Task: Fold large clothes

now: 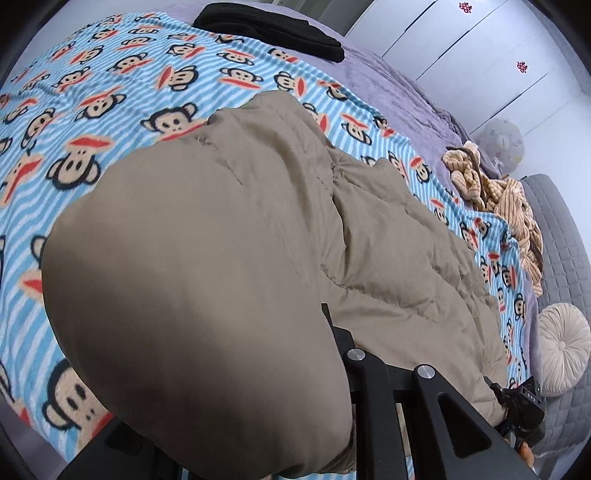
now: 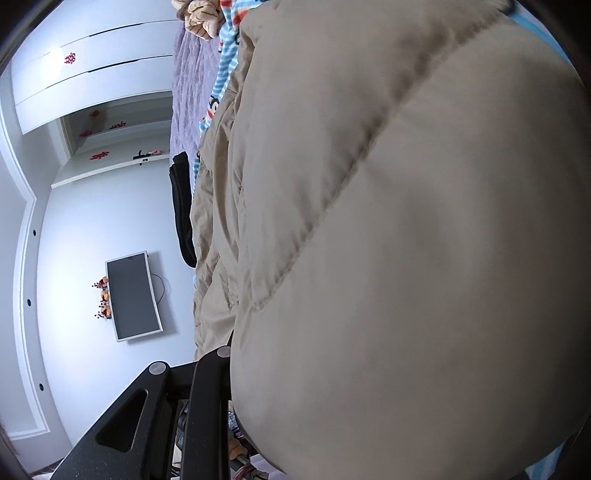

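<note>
Your left claw (image 1: 332, 332) is buried under a big fold of the tan puffy coat (image 1: 229, 266), so you honestly can't tell if it's spread or pinching, and it's the same story for your right claw (image 2: 236, 354), with the coat (image 2: 406, 258) bulging right up against the lens. The coat itself lies along the bed on the blue striped monkey blanket (image 1: 92, 110), with a folded black garment (image 1: 273, 27) near the far edge and a crumpled yellow striped garment (image 1: 498, 192) off to the side

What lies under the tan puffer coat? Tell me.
The tan puffer coat lies on the monkey-print blanket, which shows all around it. Whatever else it covers is hidden.
</note>
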